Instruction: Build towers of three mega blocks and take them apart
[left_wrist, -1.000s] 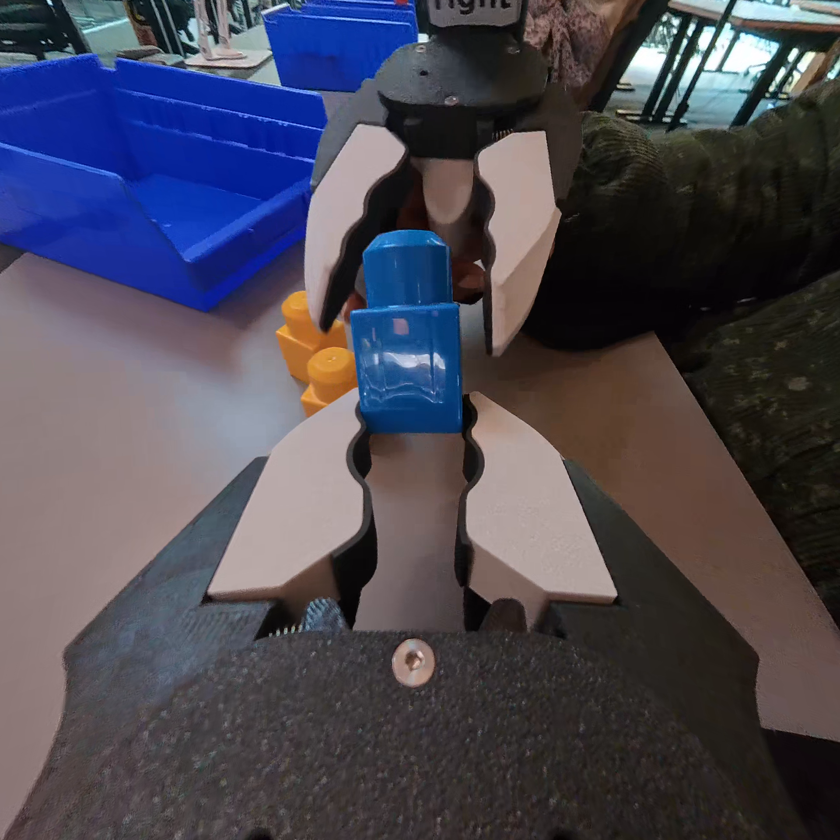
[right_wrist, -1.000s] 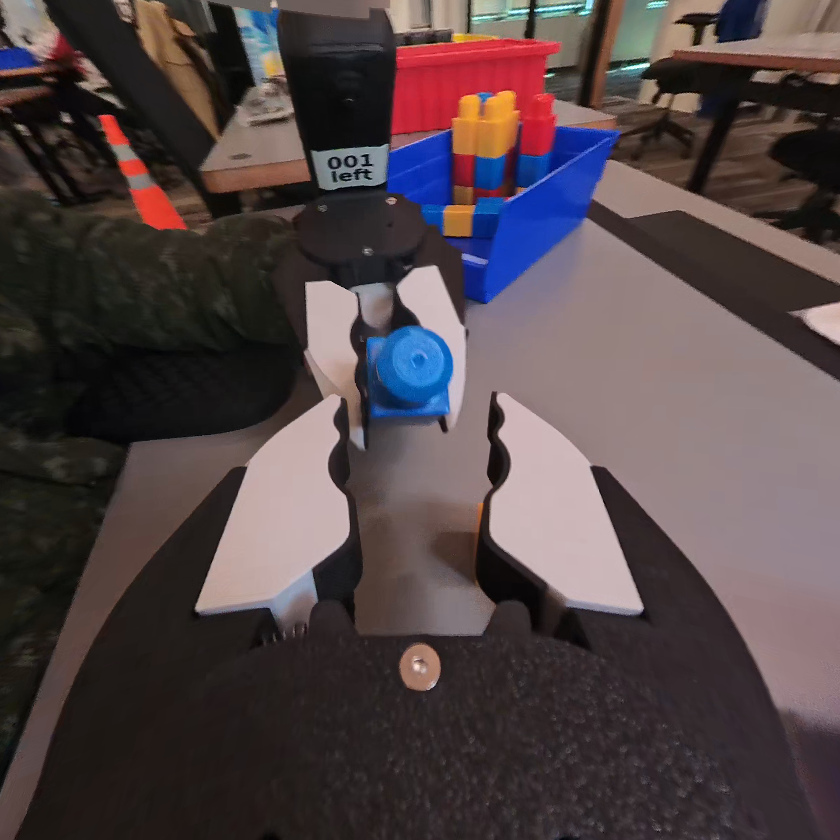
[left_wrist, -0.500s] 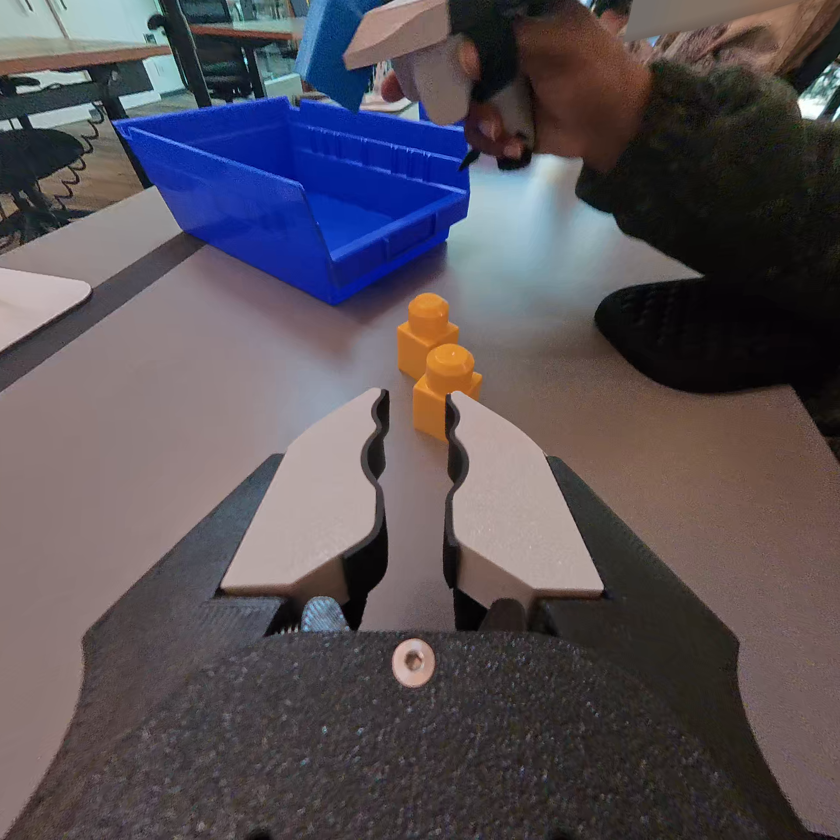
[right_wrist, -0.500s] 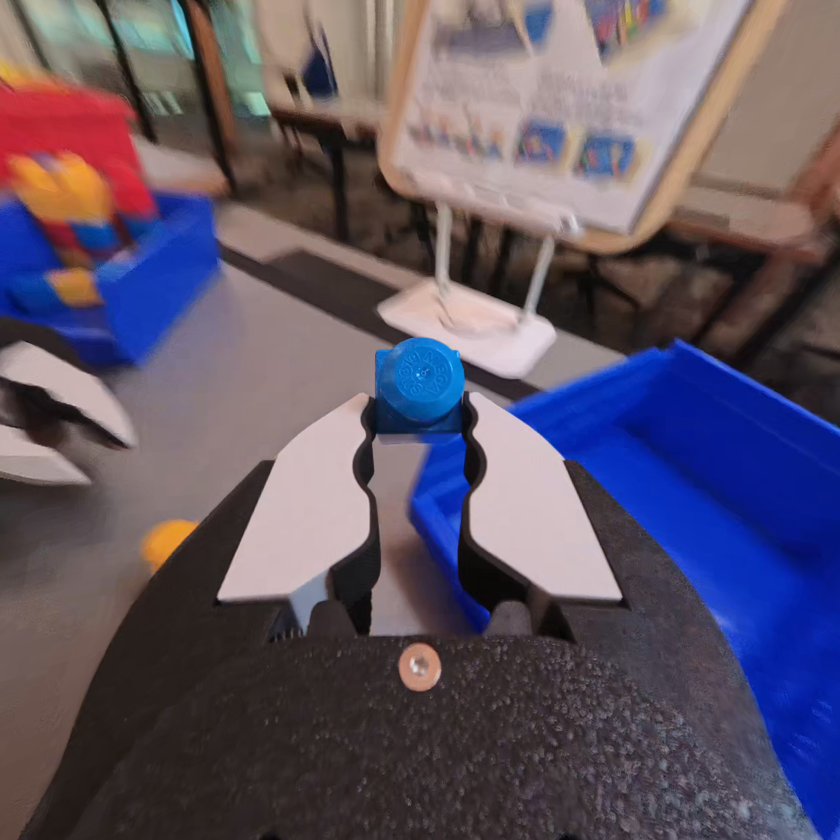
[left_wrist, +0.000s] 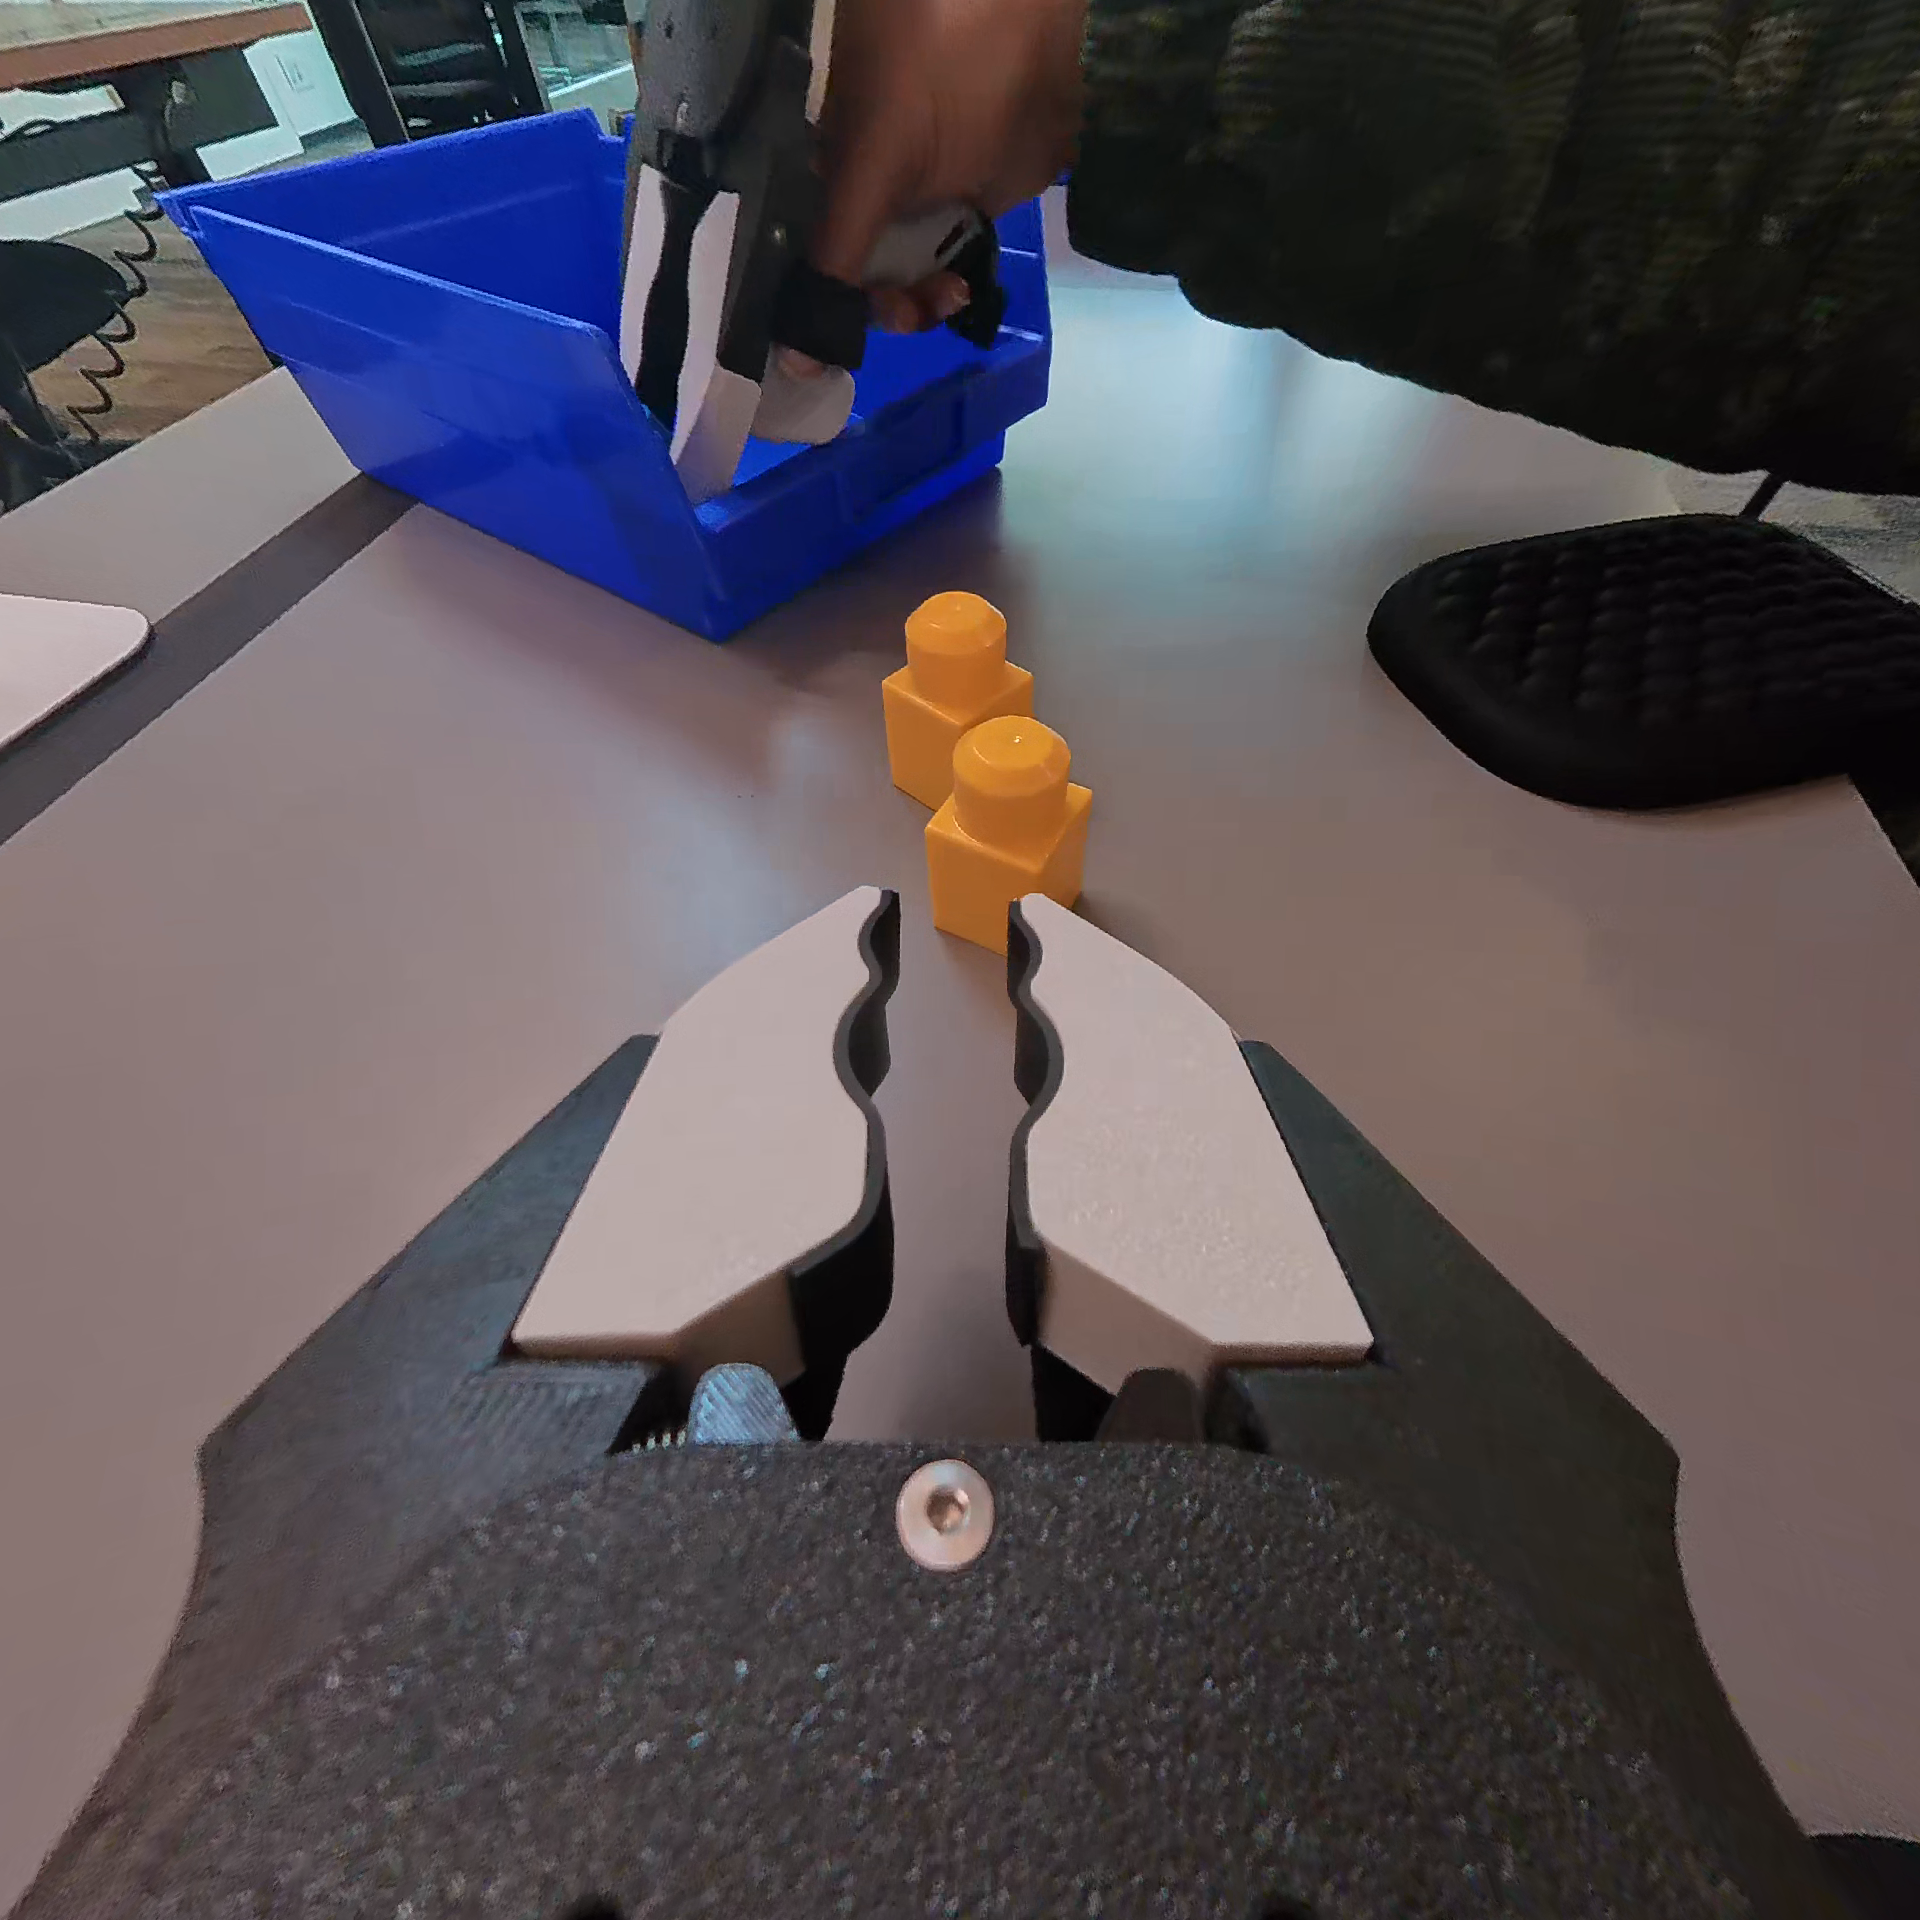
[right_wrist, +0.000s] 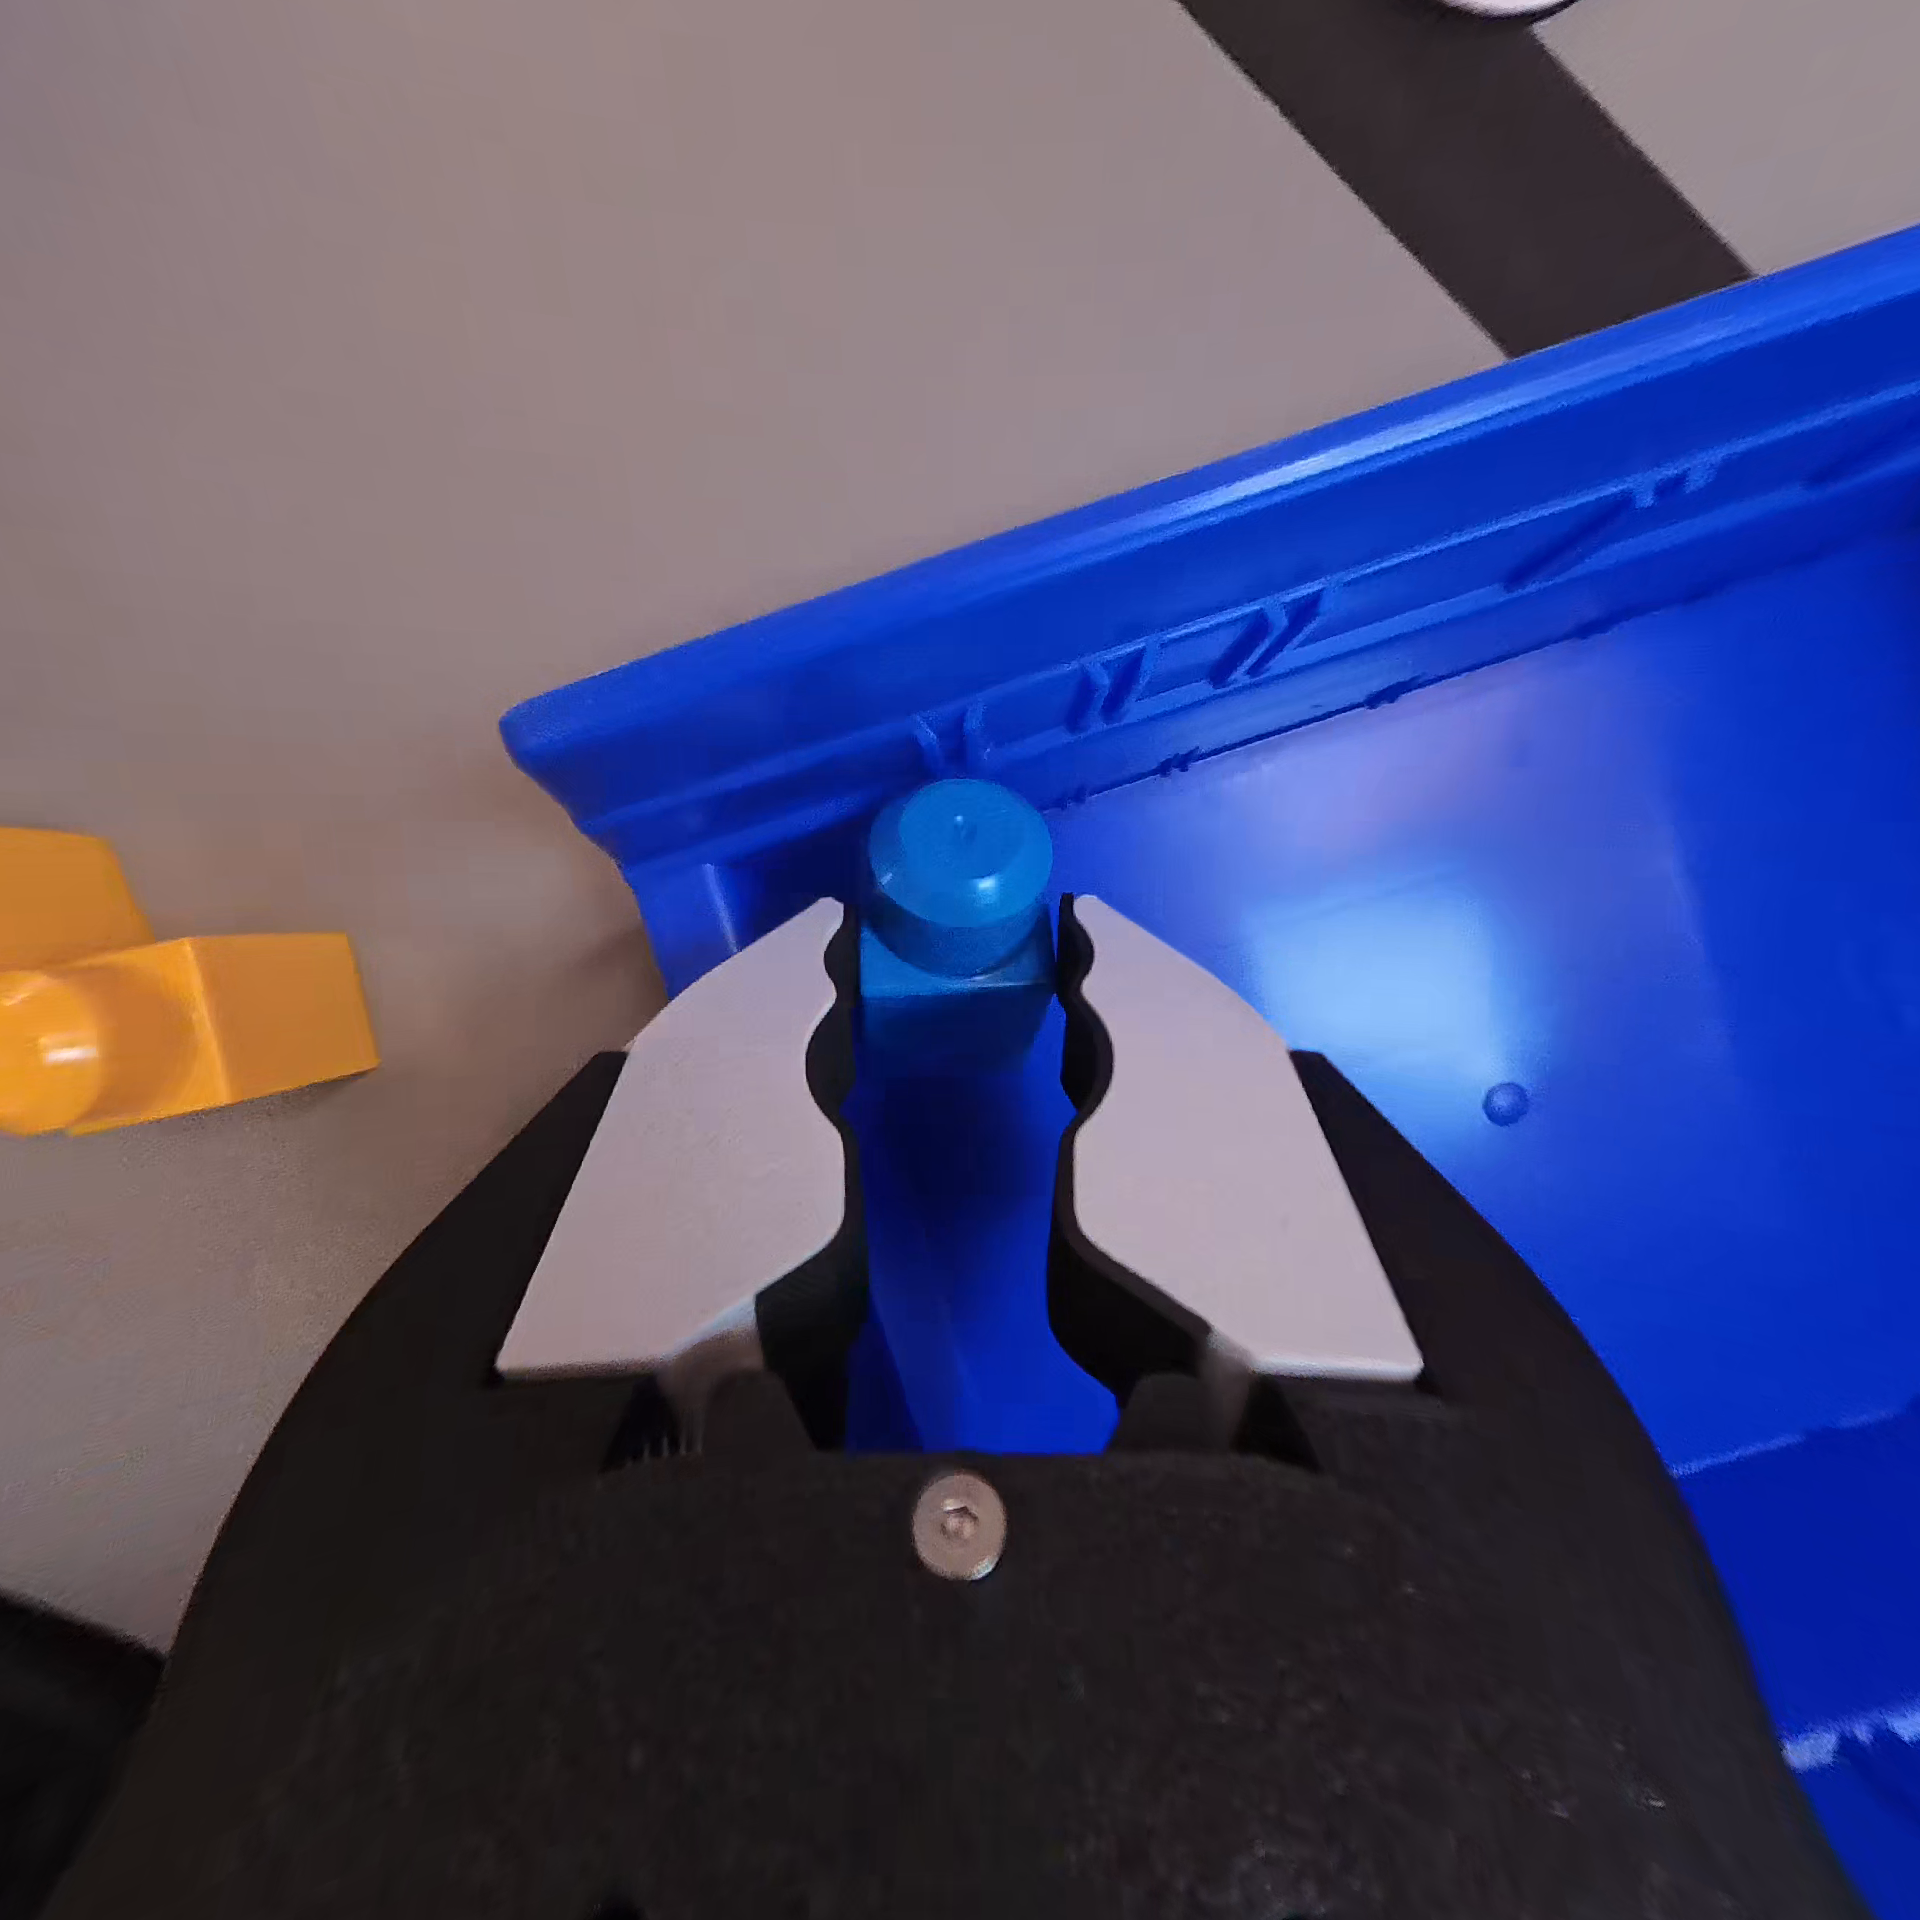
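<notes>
The right tool (right_wrist: 956, 914) clamped a blue block (right_wrist: 951, 904) inside the blue bin (right_wrist: 1143, 634), near its corner wall. The left tool (left_wrist: 951, 909), slightly apart and empty, sat just short of two orange blocks (left_wrist: 1003, 831) on open desk (left_wrist: 468, 831); the farther was partly hidden.

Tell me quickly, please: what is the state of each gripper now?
Left gripper: open, holding nothing, just short of the nearer orange block.
Right gripper: closed on the blue block, over the blue bin.

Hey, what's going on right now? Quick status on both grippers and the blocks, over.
Right gripper shut on blue block, over the blue bin. Left gripper open, empty, just short of two orange blocks on the table. Nothing in the way.
</notes>
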